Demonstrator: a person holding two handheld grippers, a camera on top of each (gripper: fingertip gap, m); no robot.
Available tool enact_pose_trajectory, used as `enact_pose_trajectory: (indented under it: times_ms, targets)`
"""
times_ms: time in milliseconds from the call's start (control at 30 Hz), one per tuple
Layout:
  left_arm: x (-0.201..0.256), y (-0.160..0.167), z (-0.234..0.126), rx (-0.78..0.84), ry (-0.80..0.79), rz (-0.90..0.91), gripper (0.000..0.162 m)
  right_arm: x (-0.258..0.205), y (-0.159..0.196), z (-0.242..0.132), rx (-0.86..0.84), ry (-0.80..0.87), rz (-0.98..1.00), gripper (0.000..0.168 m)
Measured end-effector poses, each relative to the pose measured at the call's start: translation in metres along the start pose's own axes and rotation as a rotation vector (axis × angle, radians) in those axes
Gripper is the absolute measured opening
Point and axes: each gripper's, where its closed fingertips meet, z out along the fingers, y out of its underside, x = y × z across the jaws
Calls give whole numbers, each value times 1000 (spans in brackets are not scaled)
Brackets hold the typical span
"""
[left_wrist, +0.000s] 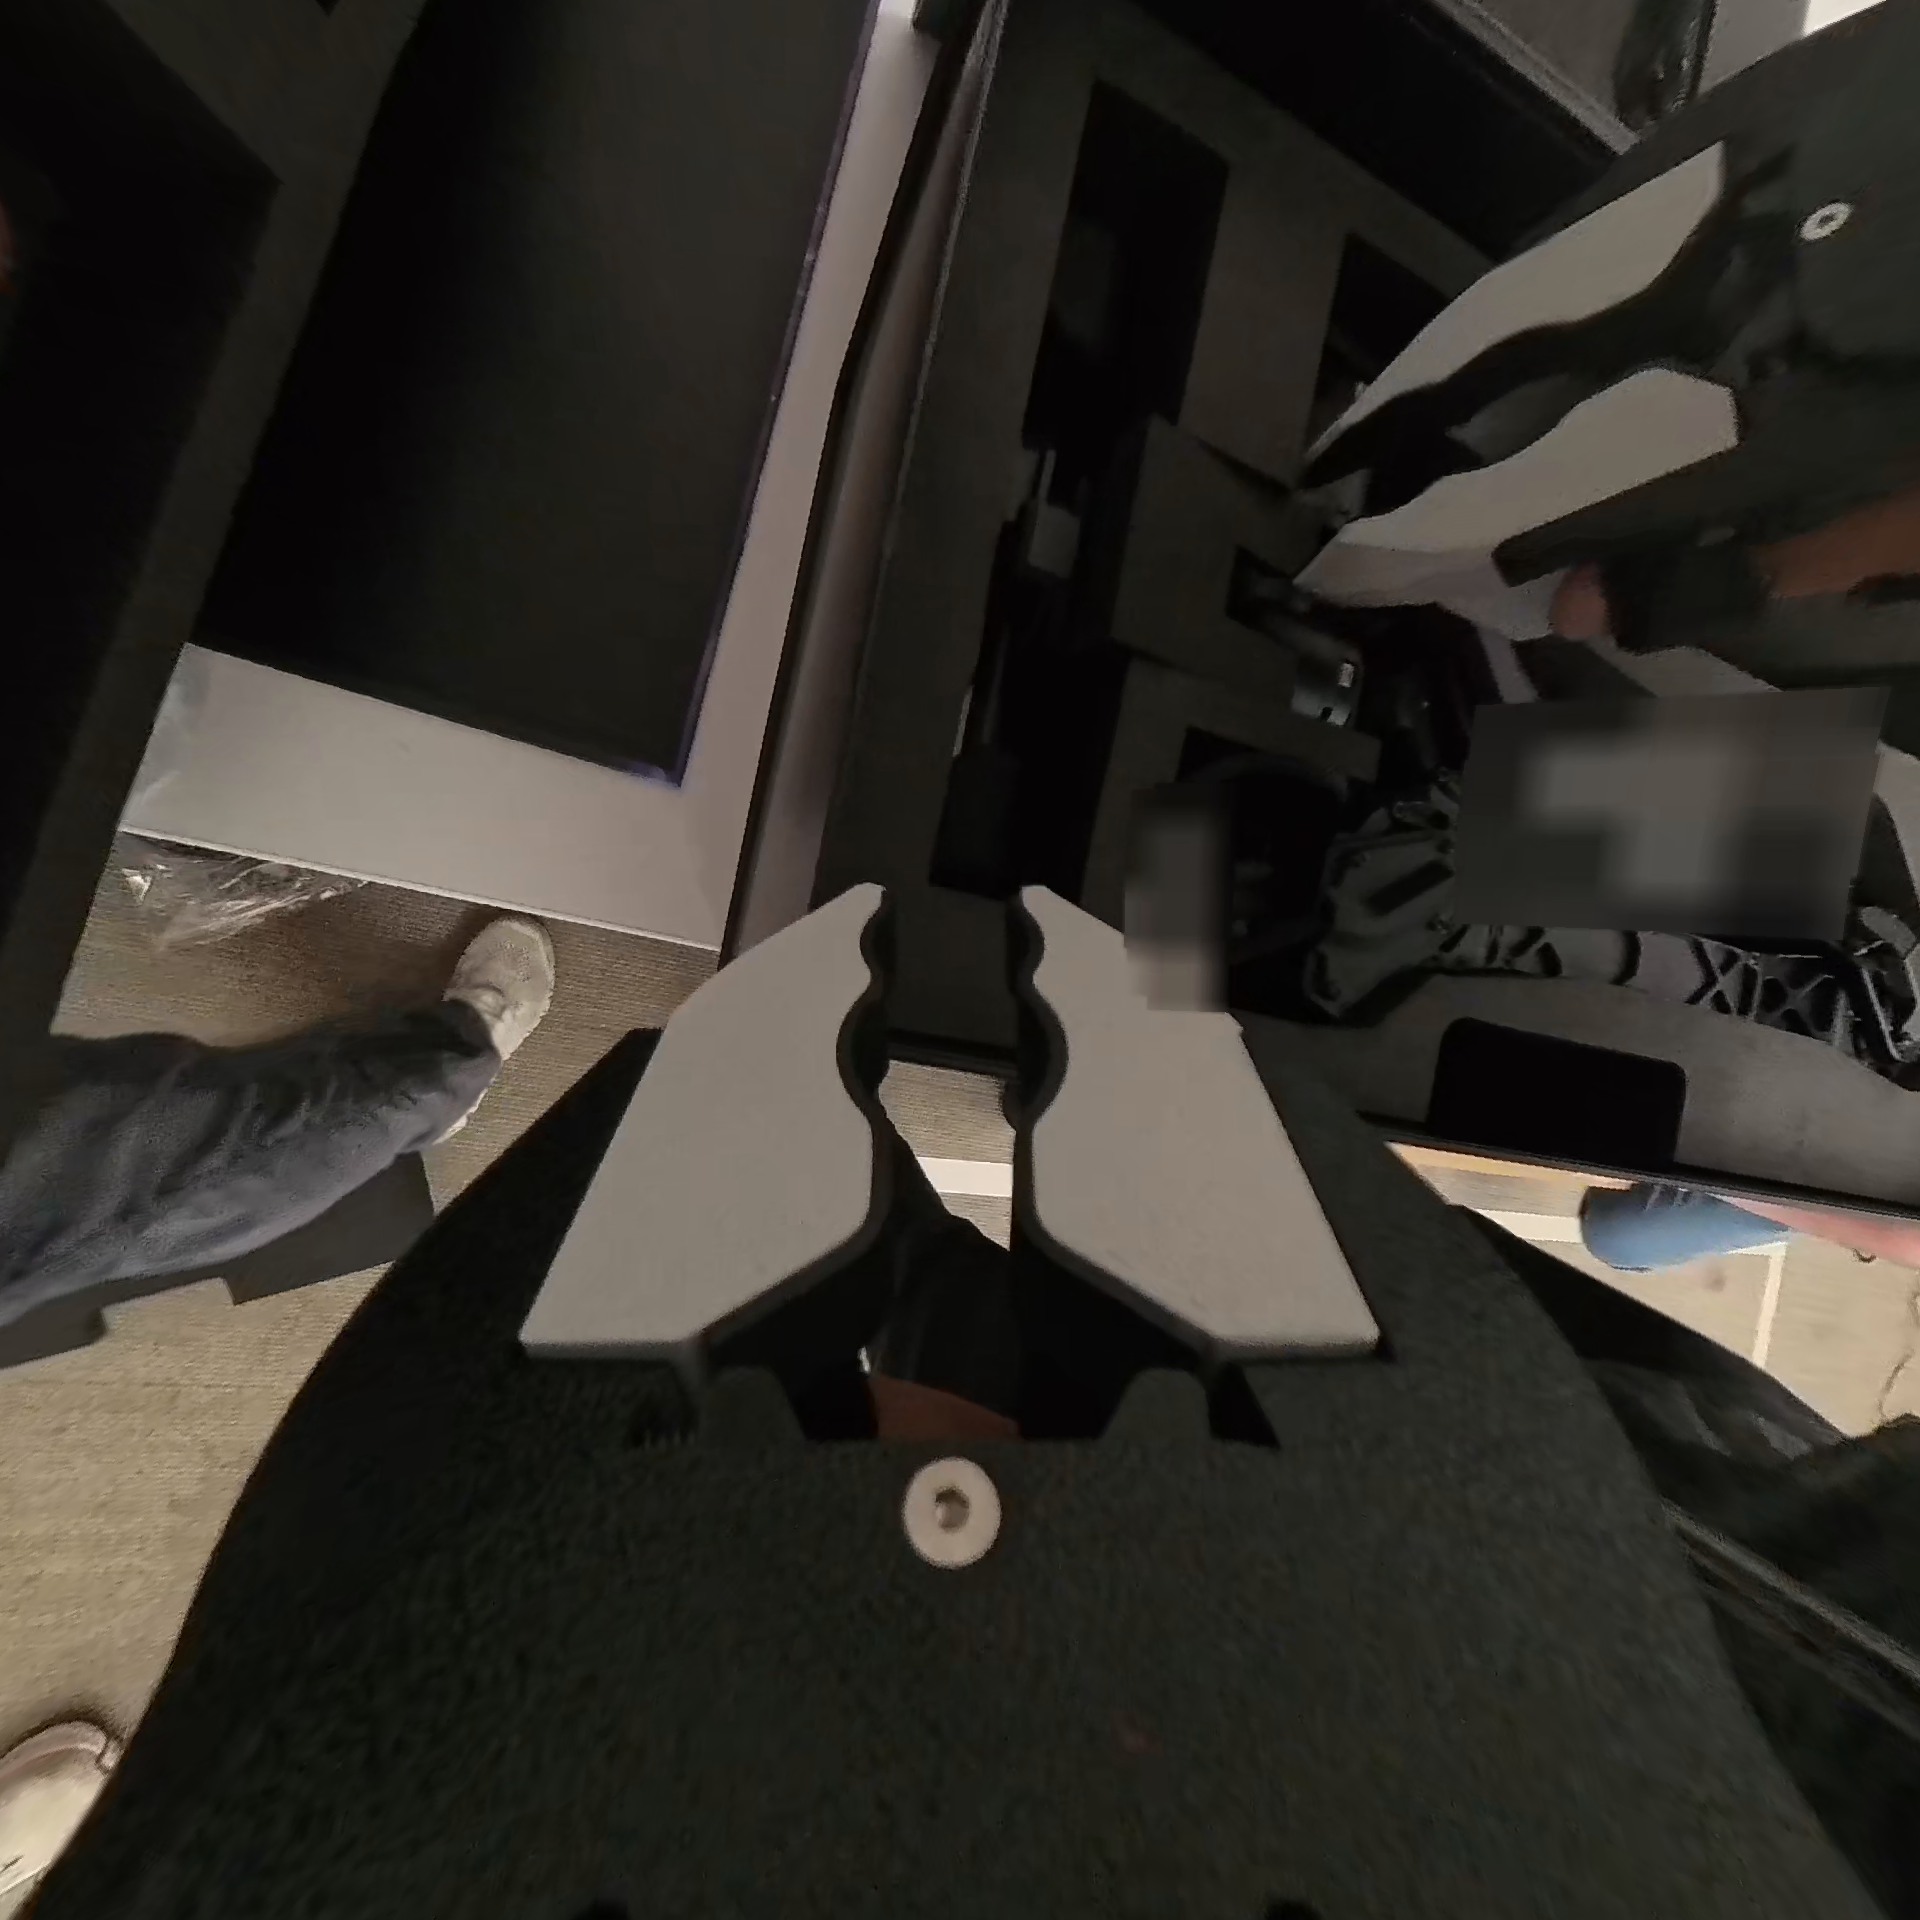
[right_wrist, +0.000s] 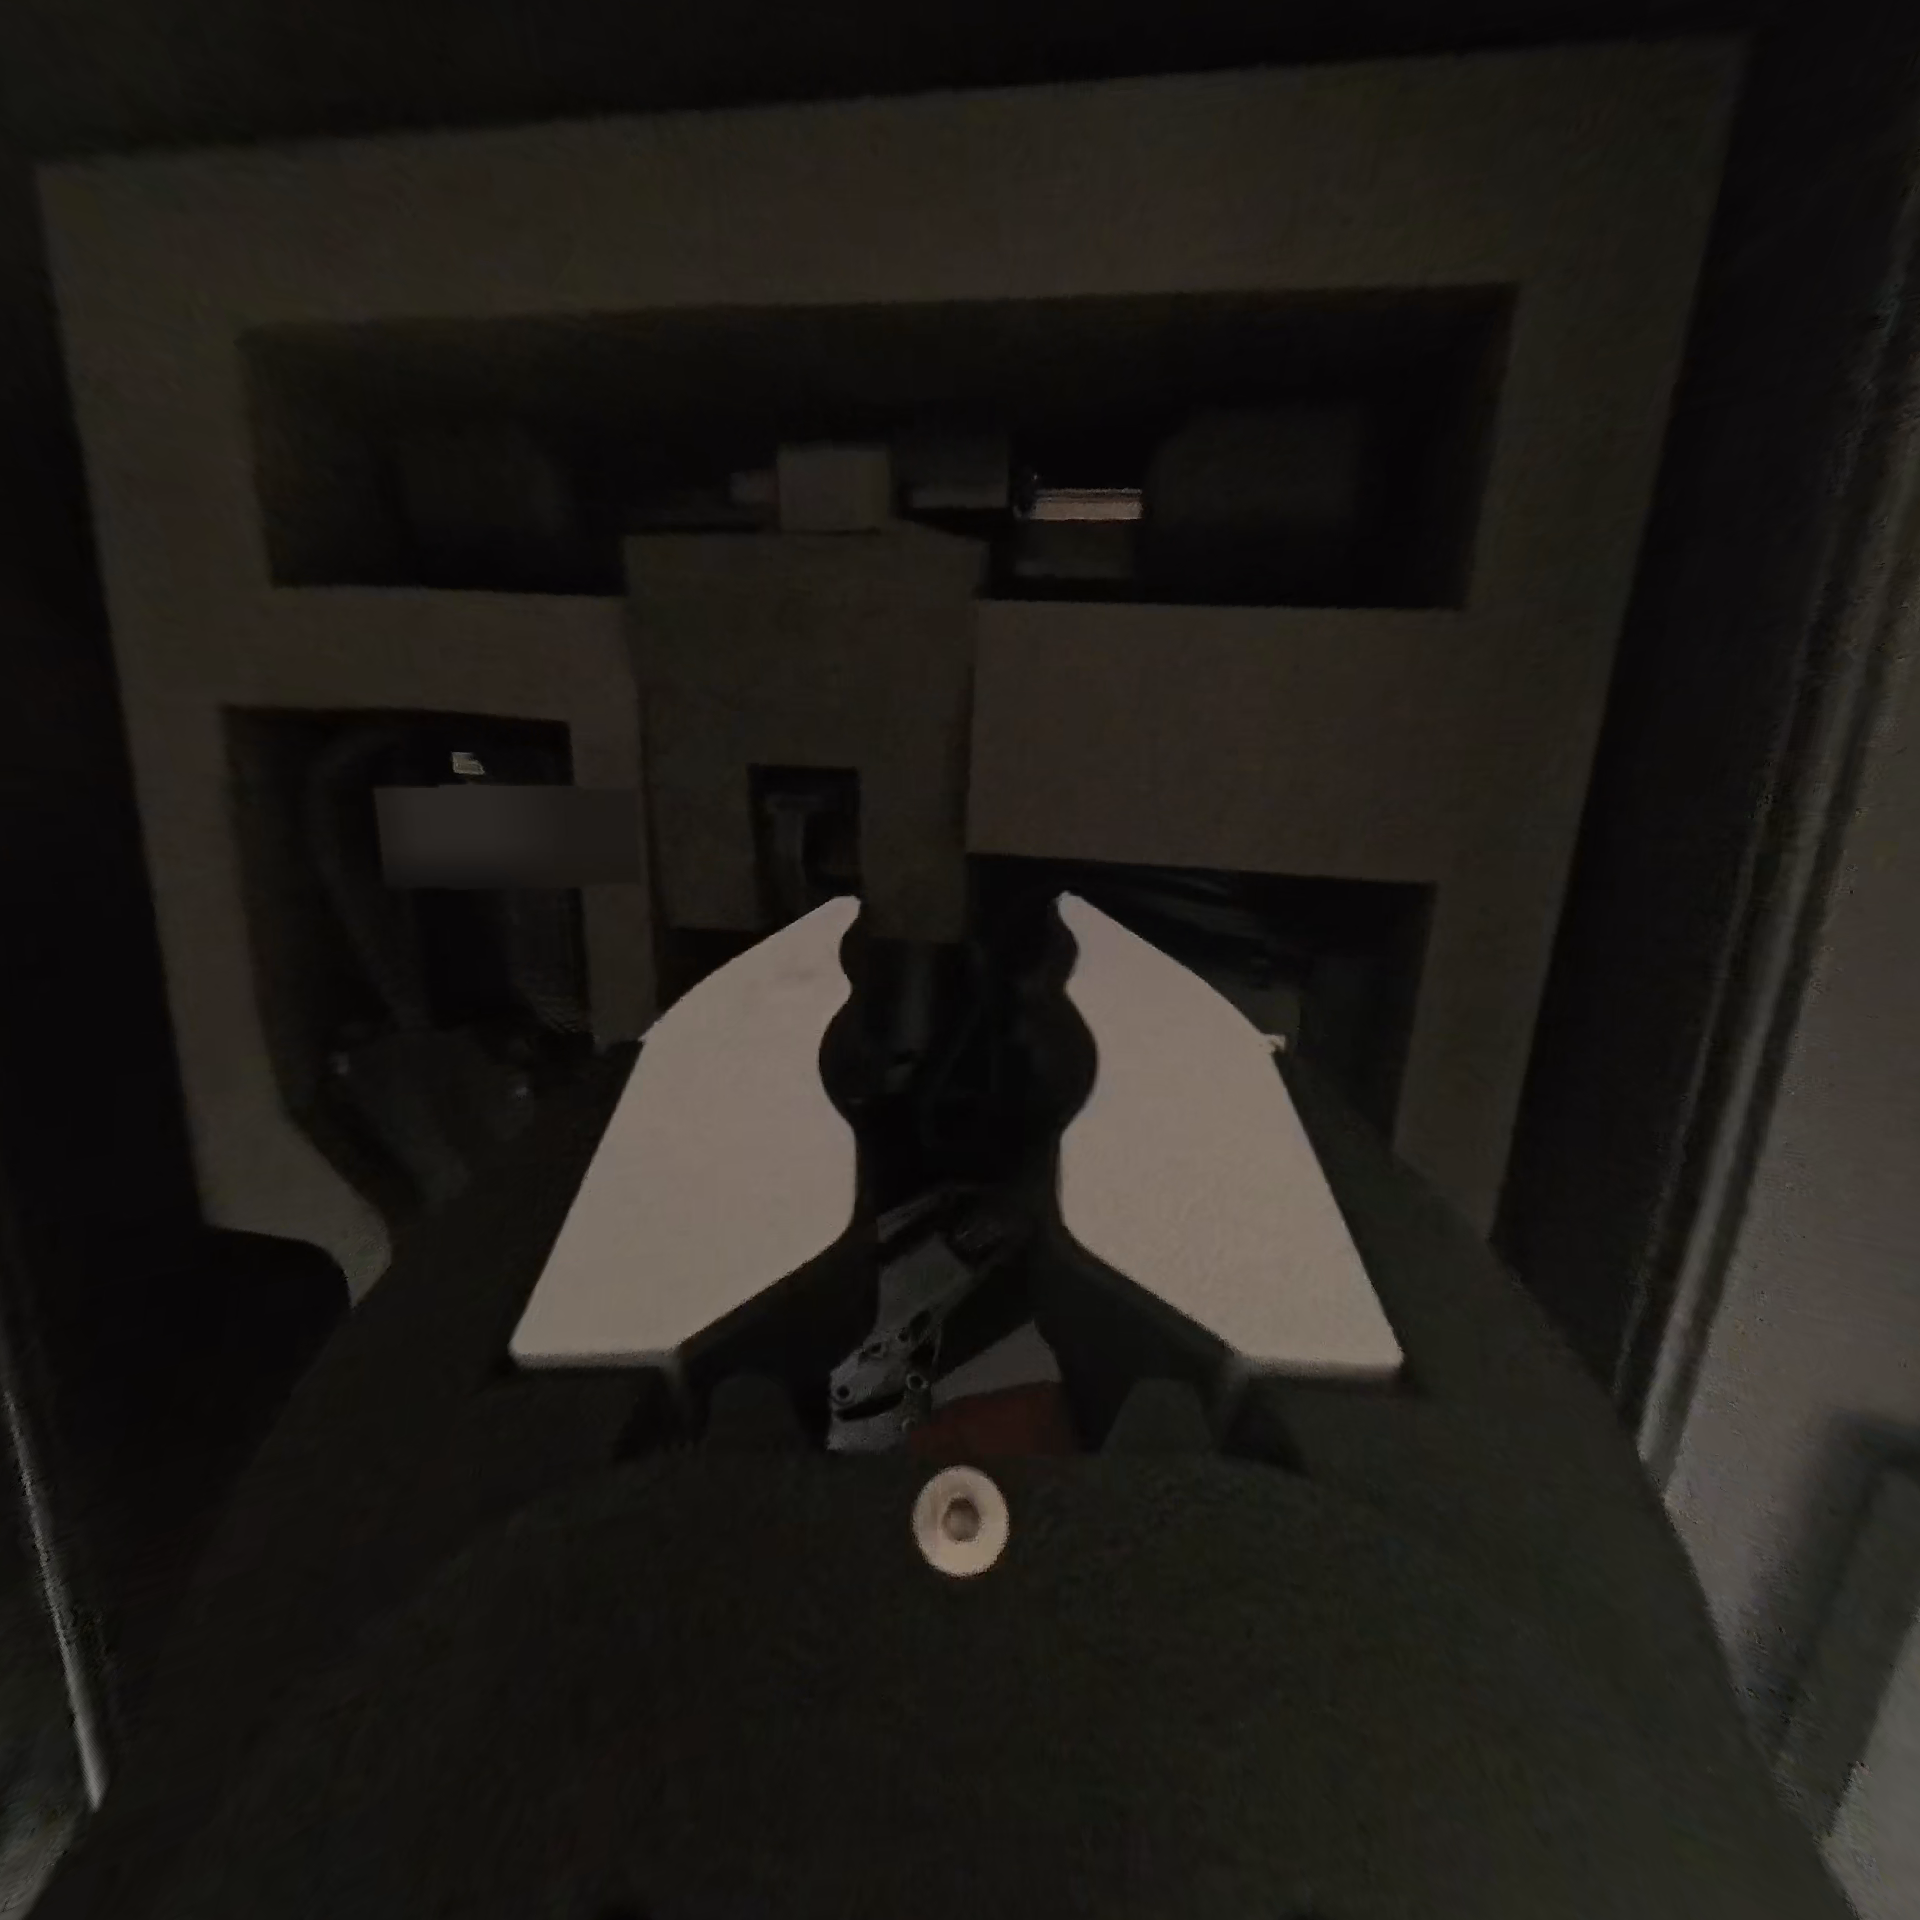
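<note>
My left gripper (left_wrist: 951, 914), matte grey scalloped fingers slightly apart, grips nothing at frame centre, before a dark foam case edge (left_wrist: 883, 582). My right gripper (right_wrist: 961, 914), fingers apart, reaches into the dim foam insert (right_wrist: 1195, 707), tips flanking a rectangular foam block (right_wrist: 810, 675); whether they touch it, I cannot tell.

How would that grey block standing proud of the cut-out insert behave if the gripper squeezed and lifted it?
The grey block looks matte and soft-edged like the insert around it, so it is probably foam: light for its size, and likely to dent slightly if the open right gripper squeezed it. Its flat faces suggest it would not roll.
</note>
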Motion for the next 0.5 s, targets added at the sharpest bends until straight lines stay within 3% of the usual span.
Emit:
enact_pose_trajectory:
  times_ms: [233,400,500]
  targets:
    - [8,7,-2,-15,8,19,20,-8,0,7,0,-163,11,19]
    - [19,9,-2,-21,13,37,19,-6,-1,6,31,-87,-5,13]
    - [24,8,-5,-17,8,54,19,-9,-10,-14,99,-30,-4,9]
